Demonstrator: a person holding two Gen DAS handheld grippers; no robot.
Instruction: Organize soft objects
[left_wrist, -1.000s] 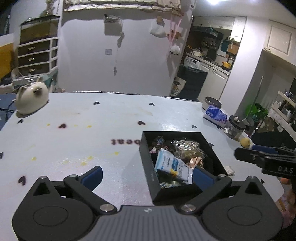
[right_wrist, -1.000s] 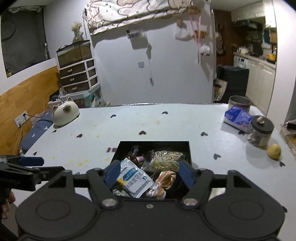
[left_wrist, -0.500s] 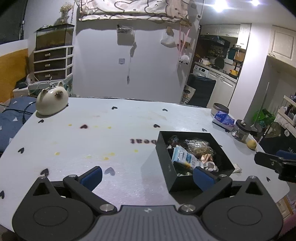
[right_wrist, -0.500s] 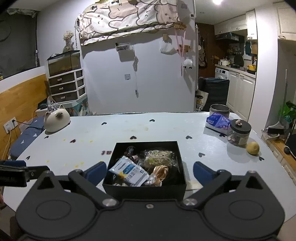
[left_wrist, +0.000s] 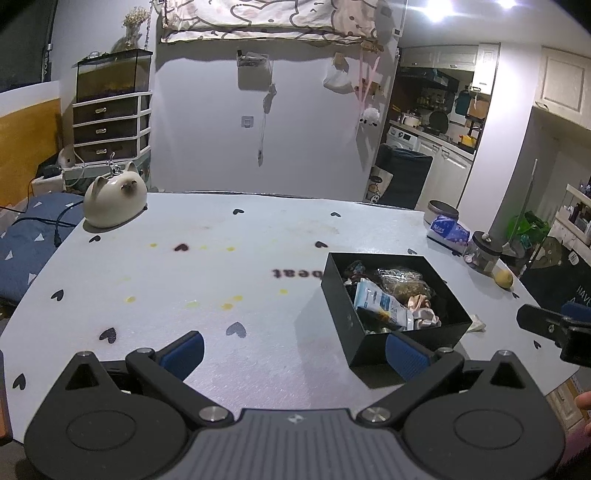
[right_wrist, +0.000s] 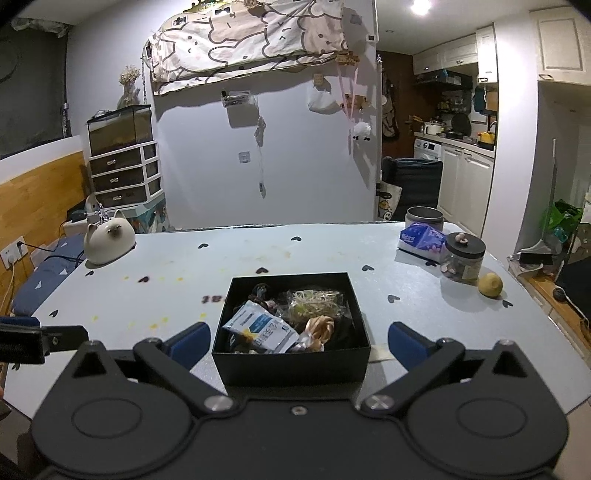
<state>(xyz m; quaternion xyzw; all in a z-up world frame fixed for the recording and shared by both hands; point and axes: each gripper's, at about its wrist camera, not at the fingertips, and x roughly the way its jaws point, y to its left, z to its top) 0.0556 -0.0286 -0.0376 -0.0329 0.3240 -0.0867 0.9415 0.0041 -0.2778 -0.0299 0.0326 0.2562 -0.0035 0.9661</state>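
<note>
Both grippers have pulled back from the black box (right_wrist: 291, 332). A second ago the right gripper (right_wrist: 298, 341) had its blue pads down inside the box around the blue and white packet (right_wrist: 260, 328). Now its jaws are wide apart and hold nothing, and the whole box shows between the two pads. The left gripper (left_wrist: 293, 354) has backed away too, so more of the table (left_wrist: 184, 280) shows than before. Its jaws are also spread wide and empty, with only bare table between them.

The box sits on the table, near the front edge. From the left gripper it is off to the right, just past the right pad. From the right gripper it is straight ahead. Inside it the packet lies at the front left. A shiny peach ribbon (right_wrist: 319, 328) lies just beside the packet. Behind them is a clear bag of pale stringy stuff (right_wrist: 314, 302). Some dark things are in the back left corner, too dim to tell.

Farther back on the right are a lemon (right_wrist: 490, 284), a glass jar with a black lid (right_wrist: 463, 258), a blue tissue pack (right_wrist: 421, 240) and a round tin (right_wrist: 424, 218). Far back on the left sits a white cat-shaped pot (right_wrist: 108, 242). The table has little dark hearts and yellow spots on it.
</note>
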